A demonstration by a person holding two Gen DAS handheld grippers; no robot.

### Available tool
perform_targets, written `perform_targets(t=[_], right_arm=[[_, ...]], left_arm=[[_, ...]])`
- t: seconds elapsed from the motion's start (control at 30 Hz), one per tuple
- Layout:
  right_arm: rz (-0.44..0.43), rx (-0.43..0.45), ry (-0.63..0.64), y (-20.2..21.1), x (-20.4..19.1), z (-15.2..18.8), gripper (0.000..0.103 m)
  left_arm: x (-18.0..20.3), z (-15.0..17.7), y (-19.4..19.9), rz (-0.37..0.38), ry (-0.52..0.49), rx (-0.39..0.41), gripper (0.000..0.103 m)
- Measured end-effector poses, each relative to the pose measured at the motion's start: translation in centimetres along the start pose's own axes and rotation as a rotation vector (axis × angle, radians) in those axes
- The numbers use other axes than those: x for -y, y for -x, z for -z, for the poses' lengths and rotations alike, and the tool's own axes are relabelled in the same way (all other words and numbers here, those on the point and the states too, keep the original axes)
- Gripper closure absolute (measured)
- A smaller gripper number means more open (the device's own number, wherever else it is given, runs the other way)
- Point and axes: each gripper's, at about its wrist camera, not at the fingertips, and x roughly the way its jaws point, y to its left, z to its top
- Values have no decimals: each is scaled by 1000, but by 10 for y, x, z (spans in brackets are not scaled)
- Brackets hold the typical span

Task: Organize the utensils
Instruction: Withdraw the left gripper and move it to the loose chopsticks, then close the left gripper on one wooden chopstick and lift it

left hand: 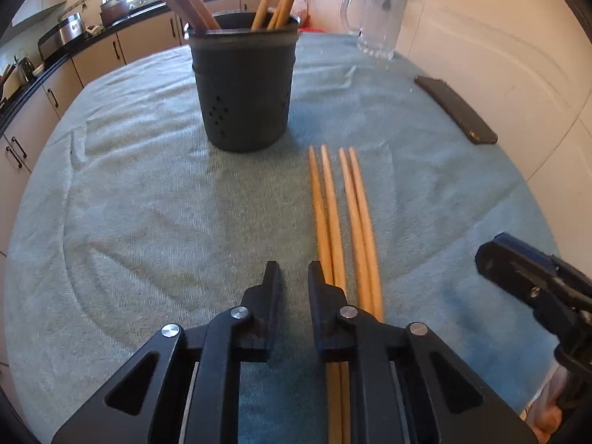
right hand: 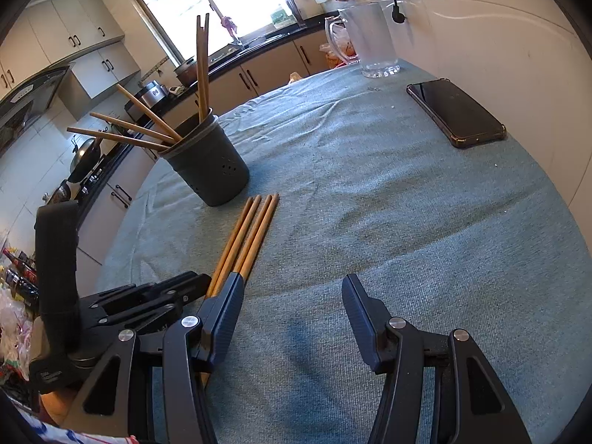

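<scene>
Teal towelling cloth (left hand: 148,185), covering the whole table: your working ground, soft enough that a chopstick sinks slightly into the pile, so come in low and level when you pinch.

Dark grey holder (left hand: 242,85), upright at the far middle, already carrying several chopsticks: the likely destination. Judge your lift high enough to clear its rim before tipping a stick in.

Four loose chopsticks (left hand: 342,207), side by side, tips just short of the holder, butts running back under your left gripper (left hand: 294,277). Take one or a pair, not the lot.

Left gripper: pitched steeply down, jaws drawn nearly together with only a narrow gap, nothing visibly between them; the sticks lie just beside and beneath its right-hand finger. Shift across before closing.

Right gripper (right hand: 292,288): angled down over bare cloth, jaws standing wide, holding nothing, its left finger over the chopstick butts.
</scene>
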Motion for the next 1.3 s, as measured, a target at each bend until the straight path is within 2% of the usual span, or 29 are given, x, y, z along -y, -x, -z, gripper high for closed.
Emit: perform_targets(t=[0.27, 0.4, 0.5, 0.57, 0.67, 0.83, 0.93, 1.0, 1.1, 1.2, 1.23, 1.3], right_arm=[[-3, -19, -3, -7, 0, 1, 44], [0, -23, 7, -9, -3, 2, 44], [2, -23, 18, -8, -6, 2, 44], [5, -23, 25, -8, -6, 3, 44], [5, -32, 43, -10, -10, 3, 44], [-4, -68, 120, -22, -29, 5, 44], [25, -89, 227, -34, -49, 9, 47], [75, -104, 295, -45, -60, 12, 59], [134, -110, 322, -54, -66, 10, 61], [191, -117, 334, -59, -64, 2, 61], [227, -152, 344, -65, -61, 1, 60], [212, -150, 337, -63, -58, -3, 60]], left_arm=[[-1, 1, 4, 109, 30, 21, 88], [5, -2, 2, 43, -7, 29, 88], [-4, -4, 4, 18, 33, 27, 89], [-17, -1, 1, -42, 57, 8, 99], [-32, 2, 7, -35, 105, 4, 100], [-31, 5, 30, -16, 91, 68, 100], [-31, 5, 35, -5, 95, 78, 100], [-33, 6, 38, -5, 95, 79, 100], [-34, 10, 40, -14, 97, 84, 100], [-37, 11, 39, 15, 113, 75, 99], [-37, 11, 39, 25, 116, 72, 99], [-36, 12, 39, 38, 112, 71, 99]])
